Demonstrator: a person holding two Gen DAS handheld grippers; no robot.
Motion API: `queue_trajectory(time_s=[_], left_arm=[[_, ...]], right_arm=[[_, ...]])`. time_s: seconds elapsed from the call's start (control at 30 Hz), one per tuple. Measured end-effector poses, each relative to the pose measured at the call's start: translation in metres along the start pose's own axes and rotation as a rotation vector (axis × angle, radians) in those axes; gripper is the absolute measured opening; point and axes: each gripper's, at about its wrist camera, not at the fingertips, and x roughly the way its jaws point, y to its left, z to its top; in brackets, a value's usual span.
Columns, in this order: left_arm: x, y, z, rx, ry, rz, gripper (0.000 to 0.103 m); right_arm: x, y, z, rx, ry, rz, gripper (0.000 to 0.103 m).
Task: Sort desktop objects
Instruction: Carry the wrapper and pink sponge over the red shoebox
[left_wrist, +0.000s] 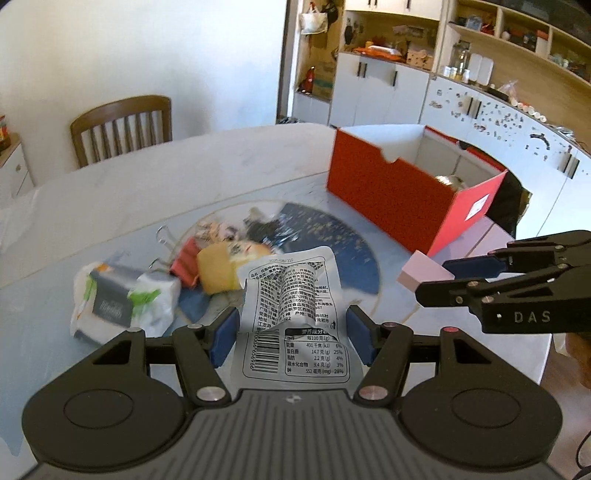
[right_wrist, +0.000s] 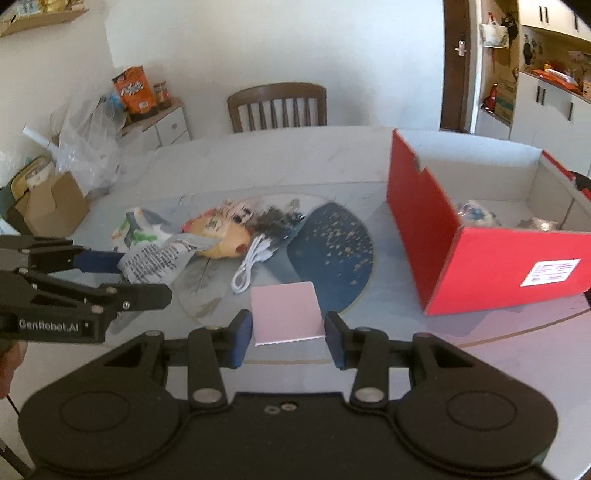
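Observation:
My left gripper (left_wrist: 291, 332) is shut on a silver snack packet (left_wrist: 295, 306) with black print, held above the table. In the right wrist view that left gripper (right_wrist: 146, 278) comes in from the left with the crumpled silver packet (right_wrist: 159, 258) in its fingers. My right gripper (right_wrist: 288, 332) is shut on a flat pink block (right_wrist: 284, 314). From the left wrist view, the right gripper (left_wrist: 432, 280) and pink block (left_wrist: 424, 275) sit at the right. An open red box (right_wrist: 480, 258) stands at the right. A pile stays on the table: tissue pack (left_wrist: 118, 299), red binder clip (left_wrist: 184, 266), yellow packet (right_wrist: 221, 236), white cable (right_wrist: 251, 266).
A round blue mat (right_wrist: 332, 251) lies under the pile on the pale table (right_wrist: 295, 158). Inside the red box (left_wrist: 399, 199) lie a few wrapped items. A wooden chair (right_wrist: 277, 107) stands behind the table. A cardboard box (right_wrist: 51, 206) and plastic bags sit far left; cabinets line the right.

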Motion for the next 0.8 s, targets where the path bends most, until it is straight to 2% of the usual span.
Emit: queue_trajectory(time_s=[0.17,0.47,0.8], left_arm=[[-0.004,-0.017,0.013,0.031,-0.034,-0.003,0.063],[-0.002,-0.041,0.045,0.000,-0.066,-0.043,0.063],[0.021,-0.086,0.075,0.011,-0.098,-0.051,0.063]], right_arm=[[-0.014,-0.011,0.007,0.027,-0.025,-0.034,0.042],[-0.036,-0.045,0.020,0.066,-0.066,-0.050,0.042],[-0.047,-0.098,0.033,0.060,-0.093,-0.058,0.042]])
